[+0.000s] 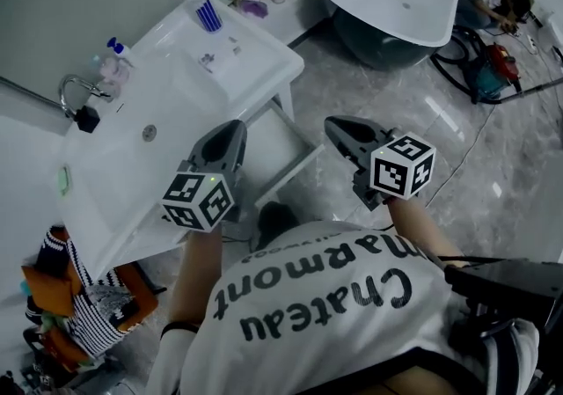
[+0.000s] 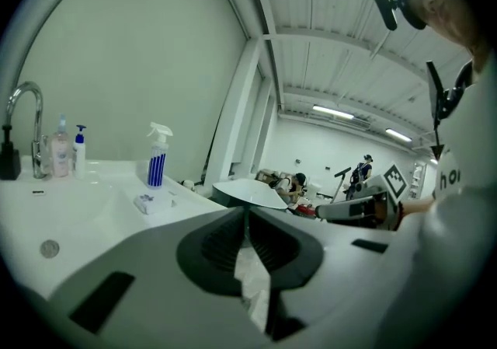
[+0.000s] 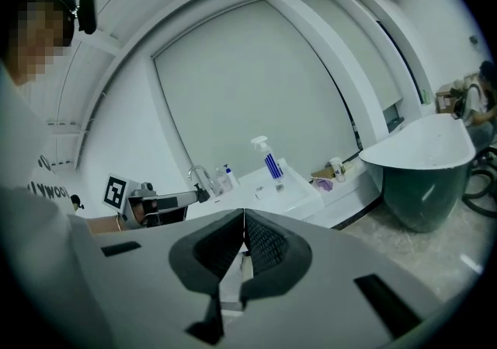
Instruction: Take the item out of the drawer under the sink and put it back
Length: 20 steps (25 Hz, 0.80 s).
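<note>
Holds left tool point(image 1: 234, 128) and right tool point(image 1: 334, 125) pressed together on nothing at mid-frame by the sink point(image 1: 189, 85), shows no item, presumably in the drawer-like white frame point(image 1: 297, 160) below, so leaves heft, stiffness and grip point unjudged.

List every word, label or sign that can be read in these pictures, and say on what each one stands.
"Chateau Marmont": on the person's white shirt, upside down in the head view.
Smaller print next to it on the shirt: too small to read.
Marker cubes: black-and-white square patterns, no letters.
Spray bottle and pump bottles on the sink counter: labels too small to read.
</note>
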Available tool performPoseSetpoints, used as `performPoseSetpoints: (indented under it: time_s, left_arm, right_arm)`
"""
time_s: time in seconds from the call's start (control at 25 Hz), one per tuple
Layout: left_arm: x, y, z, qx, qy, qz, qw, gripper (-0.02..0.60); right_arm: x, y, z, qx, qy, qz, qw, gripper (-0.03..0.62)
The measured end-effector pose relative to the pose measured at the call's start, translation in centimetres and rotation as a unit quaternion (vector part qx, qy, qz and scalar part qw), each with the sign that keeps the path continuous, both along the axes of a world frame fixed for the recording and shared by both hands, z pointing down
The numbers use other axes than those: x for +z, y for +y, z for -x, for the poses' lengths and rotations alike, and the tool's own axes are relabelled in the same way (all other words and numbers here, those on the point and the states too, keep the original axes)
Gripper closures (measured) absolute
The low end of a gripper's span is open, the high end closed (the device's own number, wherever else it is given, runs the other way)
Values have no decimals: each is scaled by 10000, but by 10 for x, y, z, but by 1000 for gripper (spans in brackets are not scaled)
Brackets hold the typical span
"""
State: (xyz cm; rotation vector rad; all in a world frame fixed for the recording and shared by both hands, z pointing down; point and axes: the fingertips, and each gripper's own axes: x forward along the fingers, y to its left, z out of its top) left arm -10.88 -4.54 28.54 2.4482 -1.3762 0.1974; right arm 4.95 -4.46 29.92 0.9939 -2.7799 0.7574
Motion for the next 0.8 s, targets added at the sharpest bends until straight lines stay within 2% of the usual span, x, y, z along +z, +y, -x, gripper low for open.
performPoseSetpoints:
  time_s: [0.24,0.44,0.68,0.8]
  left_arm:
    - [18,49,-14,-180,173,211,9995,557]
    - [38,92,-34,-27,-38,338,9994,557]
    - [50,133,-42,-23,-44,502,9987,557]
    - [50,143,-42,-81,65,504,9987,557]
  right_arm:
    - [4,27,-5,-251,70,-43,9997,583]
    - [5,44,-14,-152,11,-224,9996,583]
    - [18,64,-18,-306,-13,-73,9995,583]
    - [24,69,-15,-378,52,-36,9993,583]
